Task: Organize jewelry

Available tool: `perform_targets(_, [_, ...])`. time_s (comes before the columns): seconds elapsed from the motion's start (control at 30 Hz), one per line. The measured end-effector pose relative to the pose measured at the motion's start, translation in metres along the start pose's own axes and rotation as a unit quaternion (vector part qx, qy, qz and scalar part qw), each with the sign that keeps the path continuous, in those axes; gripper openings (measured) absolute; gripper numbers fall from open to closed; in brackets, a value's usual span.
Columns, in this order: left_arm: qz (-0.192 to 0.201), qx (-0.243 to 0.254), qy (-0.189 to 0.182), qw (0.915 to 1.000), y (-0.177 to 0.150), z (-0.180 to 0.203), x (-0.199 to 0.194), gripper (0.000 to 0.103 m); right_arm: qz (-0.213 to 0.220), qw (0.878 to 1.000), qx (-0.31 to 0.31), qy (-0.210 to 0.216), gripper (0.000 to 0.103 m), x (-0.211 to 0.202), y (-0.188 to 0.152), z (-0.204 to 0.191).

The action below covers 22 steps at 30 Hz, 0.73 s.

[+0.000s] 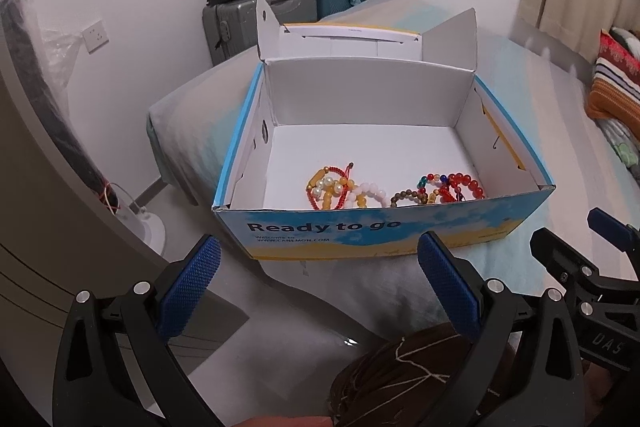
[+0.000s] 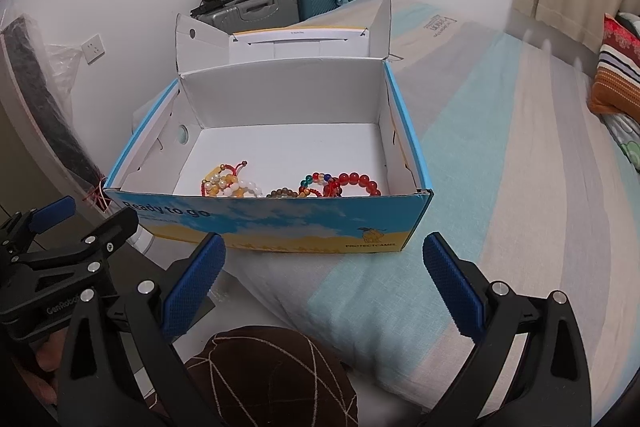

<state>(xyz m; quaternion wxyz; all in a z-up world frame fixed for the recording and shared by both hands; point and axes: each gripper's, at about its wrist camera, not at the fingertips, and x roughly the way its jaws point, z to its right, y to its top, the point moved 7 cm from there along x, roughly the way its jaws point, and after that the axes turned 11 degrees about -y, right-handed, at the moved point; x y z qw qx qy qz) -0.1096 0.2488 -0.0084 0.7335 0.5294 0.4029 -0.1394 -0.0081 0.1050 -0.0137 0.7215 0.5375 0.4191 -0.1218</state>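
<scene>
Box (image 1: 360,231): blue-yellow outside, white inside. Beads (image 1: 464,185) red; others (image 1: 340,189) yellow, white. Bedsheet (image 2: 500,155) ahead of claw: grey-turquoise stripes.

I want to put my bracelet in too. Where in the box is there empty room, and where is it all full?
The box floor is bare across its back half, by the rear wall, and in the near left corner. It is crowded along the front wall: the yellow and white beads, the brown beads and the red beads bunch there. Both tools are open outside the box.
</scene>
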Motion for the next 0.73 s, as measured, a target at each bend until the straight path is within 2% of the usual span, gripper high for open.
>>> perform_targets(0.37, [0.004,-0.011,0.001,0.9999,-0.0006,-0.0026,-0.0005,0.097,-0.002,1.0,-0.001,-0.001,0.095,0.0031,-0.001,-0.0017])
perform_targets(0.73, [-0.002,0.007,-0.003,1.0,0.0008,0.0028,-0.0007,0.097,-0.002,1.0,-0.001,-0.001,0.095,0.0039,-0.0014,-0.0019])
